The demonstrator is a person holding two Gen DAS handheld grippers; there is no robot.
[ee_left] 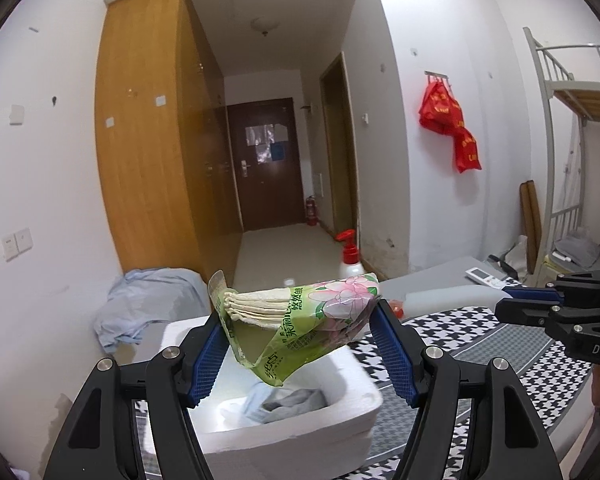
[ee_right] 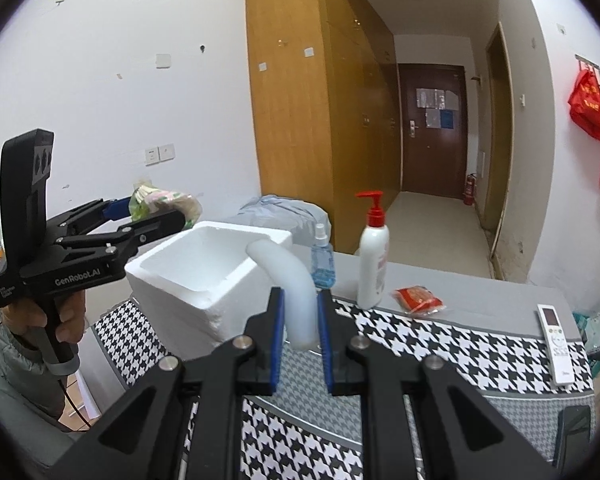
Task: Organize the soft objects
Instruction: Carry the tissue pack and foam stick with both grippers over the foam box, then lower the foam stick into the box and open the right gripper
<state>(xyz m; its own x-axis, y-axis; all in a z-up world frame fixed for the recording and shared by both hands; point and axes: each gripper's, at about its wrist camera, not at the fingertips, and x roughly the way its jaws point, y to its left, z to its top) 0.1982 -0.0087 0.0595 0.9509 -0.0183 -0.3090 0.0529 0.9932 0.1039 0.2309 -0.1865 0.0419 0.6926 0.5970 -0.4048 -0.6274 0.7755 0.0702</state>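
two soft items are in hand, neither yet in the foam box (ee_left: pixel 352 412), which already holds some grey and blue cloth (ee_left: pixel 288 400). left hand-held gripper (ee_left: pixel 300 344) is clamped across a green tissue pack (ee_left: pixel 300 320), hovering over the box opening. right hand-held gripper (ee_right: pixel 300 340), nearly closed, pinches a white squishy tube (ee_right: pixel 292 280) above the desk (ee_right: pixel 480 344), beside the box.

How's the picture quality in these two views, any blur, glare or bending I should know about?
Left wrist view: strong fisheye bending with dark corners; the tissue pack held by the left gripper is slightly soft, and the foam box rim glares white. Right wrist view: same curved edges; the white tube in the right gripper looks overexposed, but the houndstooth cloth stays crisp.
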